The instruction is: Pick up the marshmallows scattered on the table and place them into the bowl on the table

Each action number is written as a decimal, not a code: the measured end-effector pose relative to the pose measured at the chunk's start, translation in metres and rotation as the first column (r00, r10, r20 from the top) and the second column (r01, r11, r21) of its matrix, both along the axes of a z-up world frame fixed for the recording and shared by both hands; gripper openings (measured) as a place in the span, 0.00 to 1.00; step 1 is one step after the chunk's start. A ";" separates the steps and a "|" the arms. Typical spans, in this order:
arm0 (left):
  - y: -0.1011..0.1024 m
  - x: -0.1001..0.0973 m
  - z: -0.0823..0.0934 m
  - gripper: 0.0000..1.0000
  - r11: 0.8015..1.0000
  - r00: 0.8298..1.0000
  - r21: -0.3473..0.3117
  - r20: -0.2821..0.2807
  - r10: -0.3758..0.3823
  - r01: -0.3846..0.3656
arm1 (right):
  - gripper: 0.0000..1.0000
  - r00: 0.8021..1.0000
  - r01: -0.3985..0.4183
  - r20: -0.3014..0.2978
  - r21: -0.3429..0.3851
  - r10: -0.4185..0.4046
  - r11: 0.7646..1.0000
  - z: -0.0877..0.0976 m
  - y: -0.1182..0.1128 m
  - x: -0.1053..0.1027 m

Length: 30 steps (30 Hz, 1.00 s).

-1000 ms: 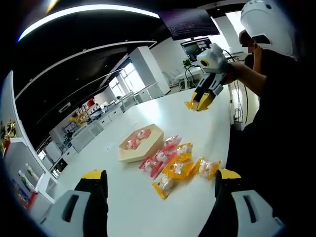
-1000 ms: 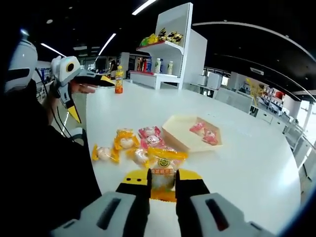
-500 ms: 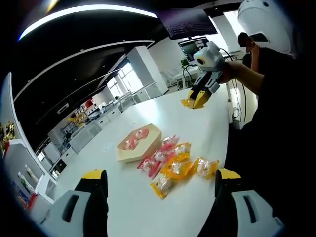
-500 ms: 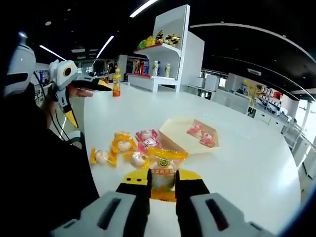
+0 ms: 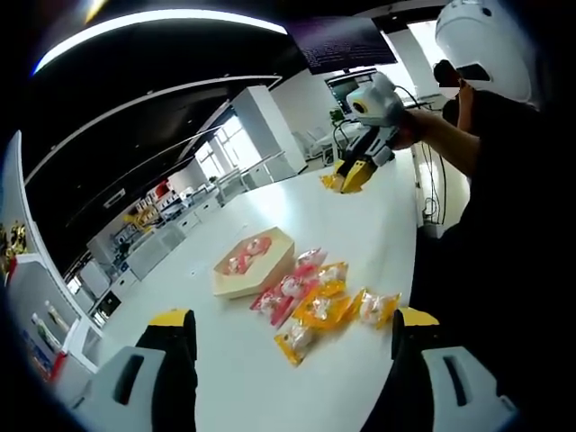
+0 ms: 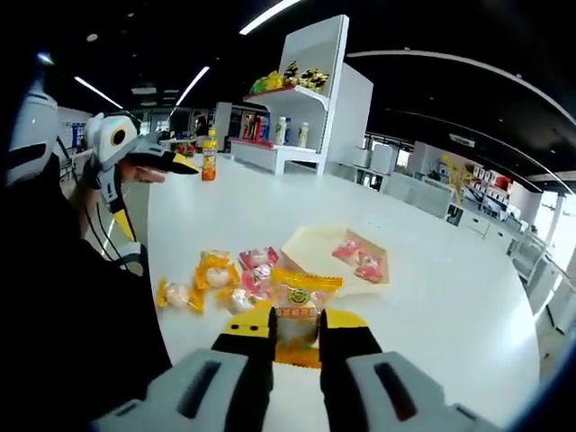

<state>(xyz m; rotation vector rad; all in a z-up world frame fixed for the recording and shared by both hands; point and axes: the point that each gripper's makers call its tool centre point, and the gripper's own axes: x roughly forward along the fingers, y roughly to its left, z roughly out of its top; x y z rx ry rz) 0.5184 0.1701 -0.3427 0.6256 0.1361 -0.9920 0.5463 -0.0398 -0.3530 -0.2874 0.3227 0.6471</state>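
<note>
A pale wooden hexagonal bowl sits on the white table with pink marshmallow packets in it. Beside it lies a loose cluster of yellow and pink marshmallow packets. My right gripper is shut on a yellow marshmallow packet, held in the air short of the cluster. In the left gripper view the right gripper hangs high over the table's far side with the yellow packet in its jaws. My left gripper stands wide open above the table, holding nothing.
A white shelf unit with bottles and snacks stands beyond the table, and an orange bottle sits near the far edge. The person's dark sleeve and body fill one side. Bare white tabletop stretches past the bowl.
The right gripper, still shut on the yellow packet, has risen and drifted a little toward the bowl's side. The left gripper stays open and nearly still.
</note>
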 end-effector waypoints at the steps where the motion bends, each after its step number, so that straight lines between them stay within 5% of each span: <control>1: -0.001 0.000 0.001 0.89 1.000 1.000 -0.003 0.001 -0.002 0.002 | 0.16 1.000 0.000 0.002 -0.001 0.000 1.000 0.001 0.000 0.000; 4: -0.001 0.002 0.004 0.89 1.000 1.000 -0.012 0.011 0.004 -0.004 | 0.16 0.999 -0.009 0.037 -0.007 0.009 1.000 0.013 0.004 0.012; 17: 0.005 0.004 0.007 0.89 1.000 0.999 -0.021 0.022 0.024 -0.023 | 0.16 1.000 -0.019 0.021 0.116 0.017 0.993 0.016 0.012 0.043; 30: 0.013 0.006 0.007 0.88 0.999 0.999 -0.024 0.021 0.031 -0.030 | 0.16 1.000 0.008 -0.010 0.070 -0.007 0.998 0.004 0.039 0.106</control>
